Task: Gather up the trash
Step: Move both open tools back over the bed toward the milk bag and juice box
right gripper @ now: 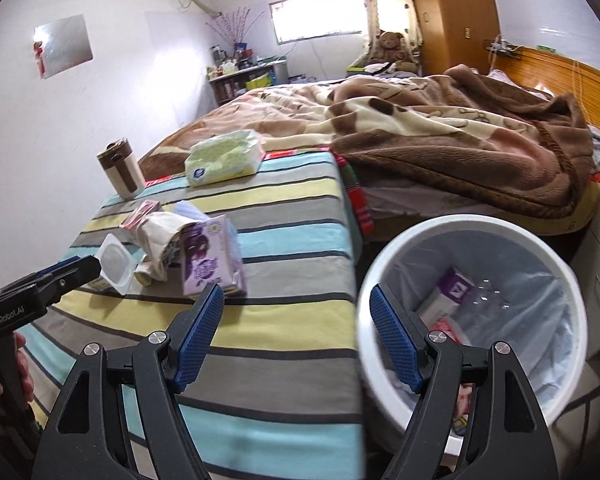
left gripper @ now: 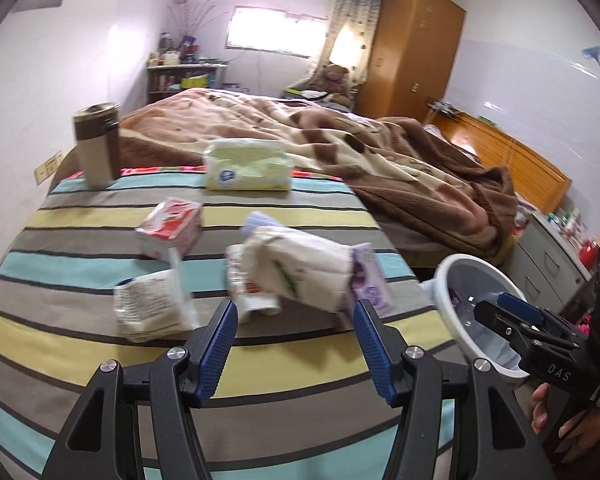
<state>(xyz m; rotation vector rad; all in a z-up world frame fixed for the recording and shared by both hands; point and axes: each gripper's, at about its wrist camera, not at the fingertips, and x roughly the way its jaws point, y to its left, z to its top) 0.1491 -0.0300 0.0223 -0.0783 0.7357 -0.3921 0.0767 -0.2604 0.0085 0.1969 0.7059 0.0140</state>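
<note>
Blue ribbed pads frame both our views: our left gripper (left gripper: 296, 312) stands part-way apart with nothing between its jaws, and our right gripper (right gripper: 296, 300) is spread wide and empty, half over the rim of the white bin (right gripper: 364, 280). That bin is round, lined with a thin translucent bag, and already holds a purple box and some wrappers. What is left to collect lies in a loose cluster on the striped cloth (left gripper: 80, 356), just ahead of the left gripper: a crumpled white wrapper (left gripper: 300, 260), a purple carton (right gripper: 208, 260), a red and white carton (left gripper: 172, 228), a flattened clear packet (left gripper: 148, 308). We judge all of it light and easily crushed. The wrapper is soft and should be pinched across its bunched middle; the cartons are stiffer card, best taken across their narrow sides. Film may slip on the pads.
</note>
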